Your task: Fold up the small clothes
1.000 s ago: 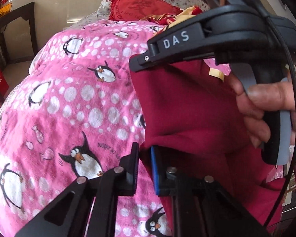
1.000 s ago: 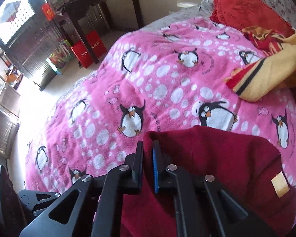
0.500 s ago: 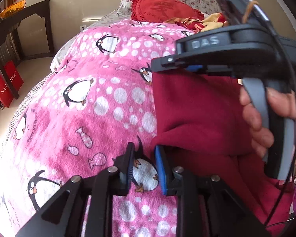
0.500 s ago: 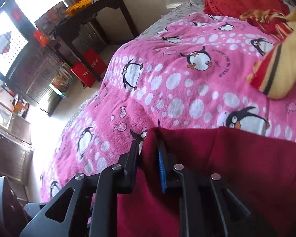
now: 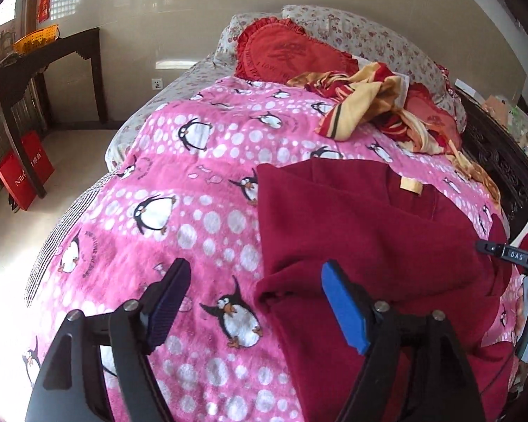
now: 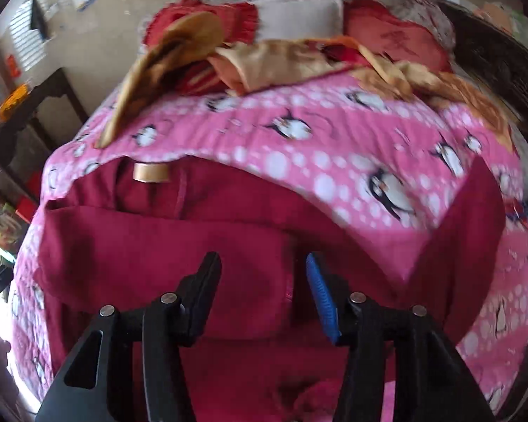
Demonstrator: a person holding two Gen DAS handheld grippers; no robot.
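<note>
A dark red garment with a tan neck label lies on the pink penguin blanket, one side folded over its middle. It also shows in the right wrist view. My left gripper is open and empty, above the garment's near left corner. My right gripper is open and empty, just above the folded part; it also shows at the far right of the left wrist view.
A heap of yellow and red clothes lies near the pillows at the head of the bed. A dark wooden table and red bags stand on the floor to the left. A dark bed frame runs along the right.
Both grippers have let go of the red garment's edge and opened. The folded side now lies flat on the garment, and both grippers have pulled back.
</note>
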